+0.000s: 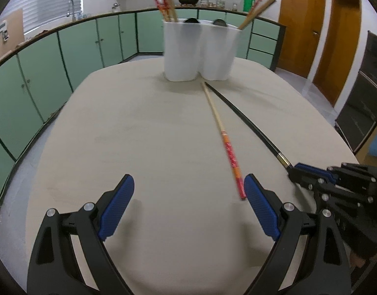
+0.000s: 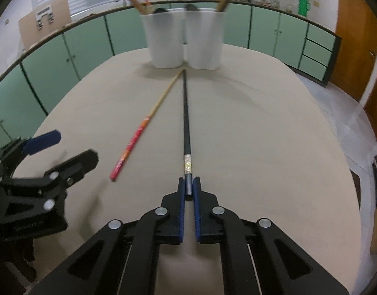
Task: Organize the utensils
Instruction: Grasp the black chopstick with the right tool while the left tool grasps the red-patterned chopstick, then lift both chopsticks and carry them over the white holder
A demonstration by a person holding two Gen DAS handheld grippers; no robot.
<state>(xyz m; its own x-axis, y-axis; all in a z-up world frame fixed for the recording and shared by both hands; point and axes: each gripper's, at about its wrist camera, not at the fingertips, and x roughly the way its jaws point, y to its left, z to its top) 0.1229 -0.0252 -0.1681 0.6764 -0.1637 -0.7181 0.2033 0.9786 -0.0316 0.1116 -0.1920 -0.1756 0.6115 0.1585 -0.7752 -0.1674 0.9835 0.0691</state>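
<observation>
1. hovering low over the beige surface (image 1: 144, 132), the left hand-held gripper (image 1: 188, 206) has its blue pads spread wide and nothing between them; the red-handled chopstick (image 1: 227, 145) lies flat with its near end just beside the right-side pad, so this looks like a lining-up for a pick.
2. further right, the right hand-held gripper (image 2: 188, 188) is pressed together on the butt end of the black chopstick (image 2: 186, 123), pinching it behind the metal band; gripping at the end probably leaves the long shaft free to be tipped into a cup.
3. both loose chopsticks point their tips toward the white two-cup holder (image 2: 183, 41) at the far side, almost meeting just before its base; other chopsticks already stand in it, leaning outward, so these two seem to be what is left.
4. the right wrist view shows the pinch head-on, while the left wrist view catches that gripper only from the side at its right edge; the left view alone shows how near the red handle sits to its own pad.
</observation>
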